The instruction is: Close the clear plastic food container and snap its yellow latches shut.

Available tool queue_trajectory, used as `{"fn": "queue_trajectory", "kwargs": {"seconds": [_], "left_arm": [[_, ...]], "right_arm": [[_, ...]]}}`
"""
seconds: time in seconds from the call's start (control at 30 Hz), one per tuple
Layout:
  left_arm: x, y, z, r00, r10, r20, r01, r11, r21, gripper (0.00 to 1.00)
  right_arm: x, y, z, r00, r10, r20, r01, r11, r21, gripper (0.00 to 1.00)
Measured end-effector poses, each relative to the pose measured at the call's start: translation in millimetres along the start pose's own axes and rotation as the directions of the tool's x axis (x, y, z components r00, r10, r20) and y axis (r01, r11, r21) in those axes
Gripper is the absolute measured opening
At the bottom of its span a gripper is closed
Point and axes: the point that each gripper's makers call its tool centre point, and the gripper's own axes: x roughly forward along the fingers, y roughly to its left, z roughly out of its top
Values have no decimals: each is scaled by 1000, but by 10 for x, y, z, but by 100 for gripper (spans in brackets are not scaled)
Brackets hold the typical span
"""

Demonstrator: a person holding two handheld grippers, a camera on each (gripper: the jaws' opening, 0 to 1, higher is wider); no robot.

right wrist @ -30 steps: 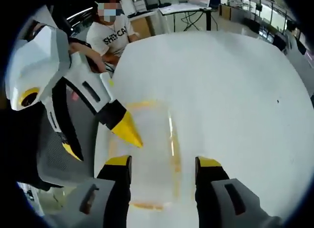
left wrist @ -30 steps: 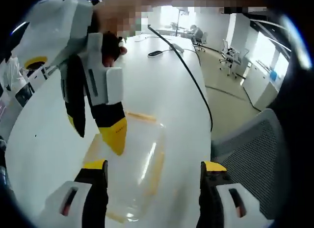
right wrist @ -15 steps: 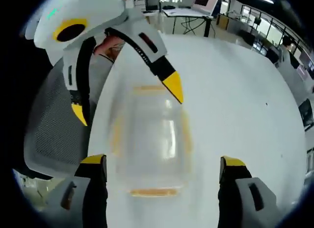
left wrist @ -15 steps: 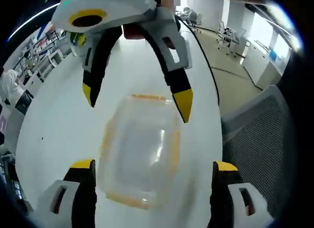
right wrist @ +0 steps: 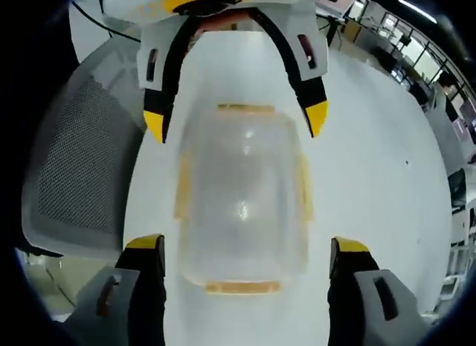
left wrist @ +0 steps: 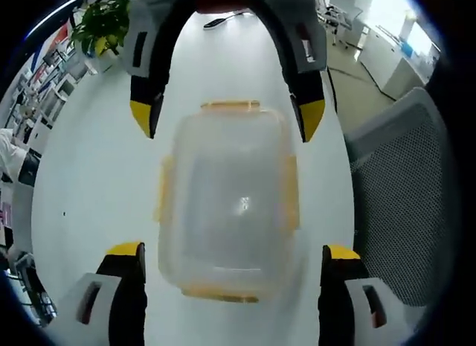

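A clear plastic food container (left wrist: pixel 227 201) with its lid on lies on the white table (left wrist: pixel 82 175); yellow latches (left wrist: pixel 229 106) run along all its sides. My left gripper (left wrist: pixel 230 257) is open, its yellow-tipped jaws standing wide on either side of the container's near end. The right gripper (left wrist: pixel 227 119), open too, faces it from the far end. In the right gripper view the same container (right wrist: pixel 242 201) lies between my right gripper's (right wrist: pixel 245 249) jaws, with the left gripper (right wrist: pixel 234 119) straddling the far end. Neither touches the container.
A grey mesh office chair (left wrist: pixel 401 197) stands at the table's edge beside the container, chair (right wrist: pixel 74 167) in the right gripper view. A black cable (left wrist: pixel 335 85) runs along the table. A potted plant (left wrist: pixel 100 22) stands far off.
Both grippers have swung over the container and now face each other squarely across it, jaws wide. The container itself has stayed in place.
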Motion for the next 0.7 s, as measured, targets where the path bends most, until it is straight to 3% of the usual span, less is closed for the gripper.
{"fn": "queue_trajectory", "kwargs": {"seconds": [0.23, 0.7], "left_arm": [[71, -32, -59, 999, -21, -40, 21, 1000, 14, 94], [130, -29, -90, 998, -23, -65, 25, 999, 32, 89]], "right_arm": [[22, 20, -68, 1000, -4, -20, 4, 1000, -8, 88], [99, 91, -133, 999, 4, -42, -4, 1000, -9, 85]]}}
